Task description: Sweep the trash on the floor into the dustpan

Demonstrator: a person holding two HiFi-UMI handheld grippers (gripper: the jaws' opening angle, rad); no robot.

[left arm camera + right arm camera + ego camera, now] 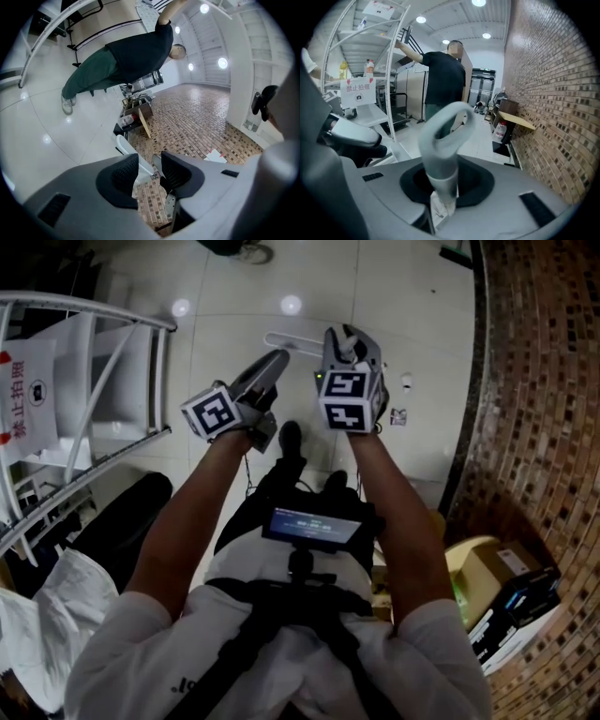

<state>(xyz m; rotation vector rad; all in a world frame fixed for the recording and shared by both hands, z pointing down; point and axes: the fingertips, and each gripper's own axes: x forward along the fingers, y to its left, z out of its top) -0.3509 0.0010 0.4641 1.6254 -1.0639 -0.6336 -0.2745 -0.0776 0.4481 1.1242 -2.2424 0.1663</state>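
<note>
My right gripper (443, 187) is shut on the neck of a pale grey-white loop handle (443, 136), which sticks out ahead of its jaws. In the head view that handle (291, 340) lies just left of the right gripper (349, 343). What the handle belongs to is hidden. My left gripper (274, 362) points at the handle from the left. Its pads (117, 176) stand apart, and the white handle (125, 146) shows through the gap, running down to the floor. Two small scraps of trash (398, 416) lie on the white tiles near the brick wall.
A brick wall (534, 381) runs along the right. Cardboard boxes (502, 587) sit at its foot, and a bottle (500, 131) stands farther along. A white metal rack (103, 381) with a sign stands on the left. A person in a dark shirt (440, 79) stands ahead.
</note>
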